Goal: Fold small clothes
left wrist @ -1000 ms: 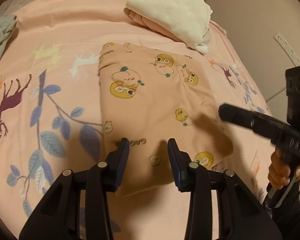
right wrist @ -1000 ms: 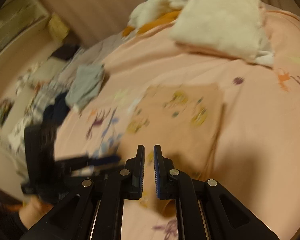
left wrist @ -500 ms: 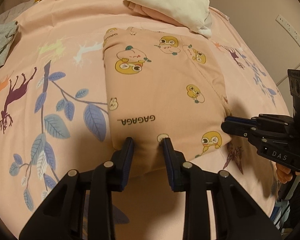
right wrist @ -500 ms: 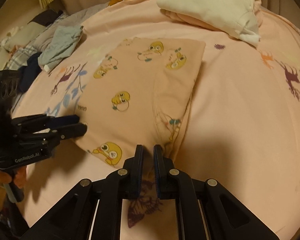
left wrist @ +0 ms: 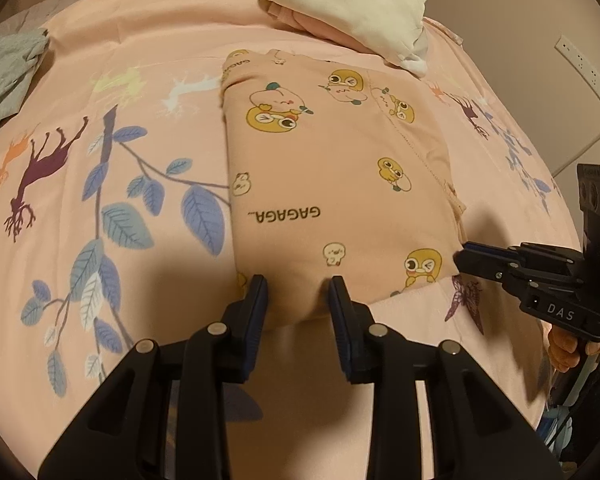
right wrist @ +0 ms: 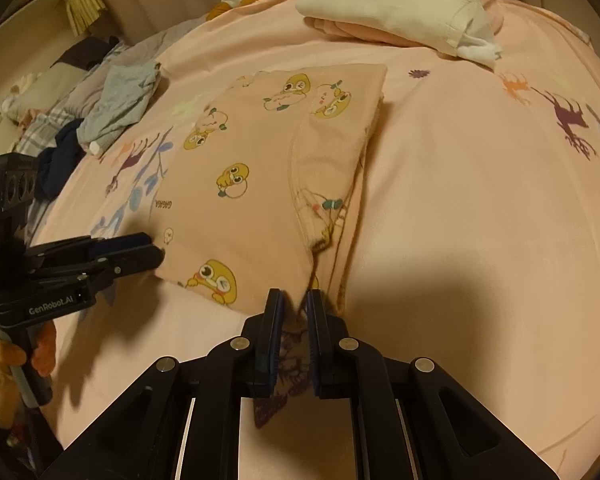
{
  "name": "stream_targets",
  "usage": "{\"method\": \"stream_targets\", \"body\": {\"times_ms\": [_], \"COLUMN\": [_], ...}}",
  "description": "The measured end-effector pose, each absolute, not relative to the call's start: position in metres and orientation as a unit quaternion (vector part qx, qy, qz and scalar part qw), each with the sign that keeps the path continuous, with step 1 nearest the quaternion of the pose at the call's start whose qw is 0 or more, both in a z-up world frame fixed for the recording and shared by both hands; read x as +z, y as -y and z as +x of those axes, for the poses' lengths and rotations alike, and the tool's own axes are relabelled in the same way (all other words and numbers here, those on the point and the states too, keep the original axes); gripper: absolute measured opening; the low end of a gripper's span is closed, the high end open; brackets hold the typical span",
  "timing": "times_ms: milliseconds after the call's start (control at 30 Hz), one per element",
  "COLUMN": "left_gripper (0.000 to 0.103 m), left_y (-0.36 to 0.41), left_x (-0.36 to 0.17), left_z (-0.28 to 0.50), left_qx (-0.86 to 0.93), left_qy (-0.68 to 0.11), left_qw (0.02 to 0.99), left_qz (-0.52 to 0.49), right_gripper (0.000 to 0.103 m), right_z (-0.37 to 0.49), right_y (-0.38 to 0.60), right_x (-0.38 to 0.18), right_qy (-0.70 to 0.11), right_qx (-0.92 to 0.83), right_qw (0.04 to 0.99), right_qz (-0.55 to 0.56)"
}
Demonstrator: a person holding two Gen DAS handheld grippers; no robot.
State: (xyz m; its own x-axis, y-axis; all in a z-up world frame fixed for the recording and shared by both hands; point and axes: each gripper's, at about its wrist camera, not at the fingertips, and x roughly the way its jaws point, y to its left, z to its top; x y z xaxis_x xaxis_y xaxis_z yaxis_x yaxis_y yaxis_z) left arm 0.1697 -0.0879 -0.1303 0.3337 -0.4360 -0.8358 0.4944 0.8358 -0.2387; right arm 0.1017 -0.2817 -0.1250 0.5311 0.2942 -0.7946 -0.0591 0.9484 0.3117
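Observation:
A folded peach garment (left wrist: 332, 168) with yellow cartoon ducks and the word GAGAGA lies flat on the pink printed bedsheet (left wrist: 140, 60). My left gripper (left wrist: 298, 292) sits at its near left edge, fingers a little apart with bunched cloth filling the gap. In the right wrist view that gripper (right wrist: 156, 254) touches the garment (right wrist: 252, 168) at its near left corner. My right gripper (right wrist: 294, 304) is shut on the near right corner, a dark pinch of cloth between its pads. The left wrist view has it (left wrist: 464, 254) at the garment's right corner.
A stack of folded white and pink clothes (left wrist: 348, 4) (right wrist: 400, 0) lies just beyond the garment. Loose grey and dark clothes (right wrist: 120, 100) sit at the bed's left side. A power strip (left wrist: 588, 72) hangs on the right wall. Hands (right wrist: 4, 360) hold both grippers.
Both grippers came down and forward onto the garment's near edge. The left jaws narrowed around the hem, and the right gripper reached the near right corner and took cloth.

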Motion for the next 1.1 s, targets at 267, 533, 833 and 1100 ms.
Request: {"method": "stream_targets", "body": {"times_ms": [267, 533, 833, 1100], "left_gripper": [0.043, 0.057, 0.059, 0.065], "left_y": [0.068, 0.054, 0.054, 0.056], "left_x": [-0.13, -0.125, -0.127, -0.129], "left_z": [0.169, 0.176, 0.177, 0.184], "left_qx": [-0.258, -0.245, -0.245, -0.244], "left_qy": [-0.511, -0.509, -0.513, -0.513], "left_qw": [0.82, 0.825, 0.823, 0.822], "left_qz": [0.019, -0.016, -0.021, -0.03], "right_gripper": [0.013, 0.02, 0.046, 0.046], "right_z": [0.089, 0.084, 0.084, 0.088], "right_y": [0.295, 0.306, 0.307, 0.313], "right_x": [-0.126, -0.121, -0.121, -0.118], "right_qy": [-0.478, -0.47, -0.461, -0.439], "right_qx": [0.084, 0.078, 0.088, 0.105], "right_qw": [0.863, 0.863, 0.861, 0.861], "right_qz": [0.142, 0.168, 0.198, 0.237]}}
